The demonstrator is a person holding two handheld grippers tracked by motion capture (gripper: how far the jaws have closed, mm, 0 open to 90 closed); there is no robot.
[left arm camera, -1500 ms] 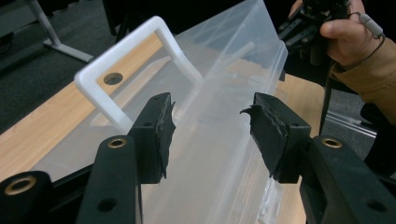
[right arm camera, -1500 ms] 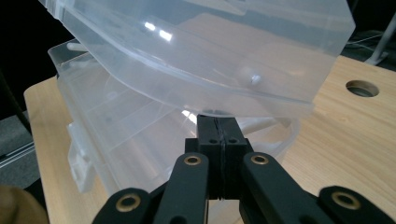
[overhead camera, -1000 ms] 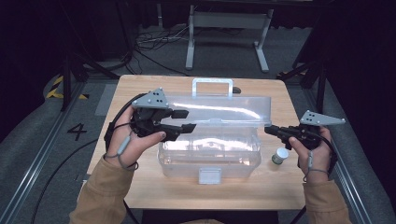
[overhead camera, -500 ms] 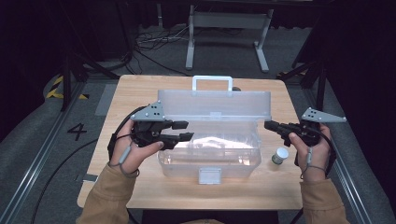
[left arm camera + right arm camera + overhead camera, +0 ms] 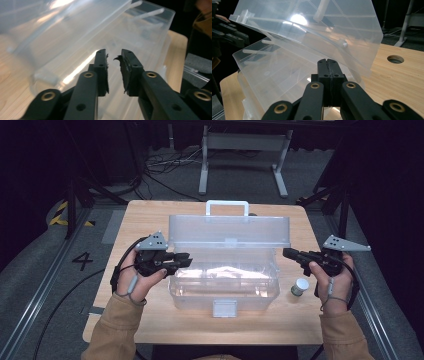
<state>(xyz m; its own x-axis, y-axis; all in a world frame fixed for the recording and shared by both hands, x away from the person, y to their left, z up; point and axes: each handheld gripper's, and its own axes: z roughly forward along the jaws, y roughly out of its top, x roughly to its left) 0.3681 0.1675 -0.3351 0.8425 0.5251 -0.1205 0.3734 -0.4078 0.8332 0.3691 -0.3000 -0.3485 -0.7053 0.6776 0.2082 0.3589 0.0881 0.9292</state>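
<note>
At the centre of the high view the clear plastic box (image 5: 224, 280) stands with its lid (image 5: 229, 231) raised, probably light, thin-walled and slick, best taken by a rim edge; the left gripper (image 5: 113, 57) is slightly parted and empty, the right gripper (image 5: 328, 64) pressed closed on nothing.
</note>
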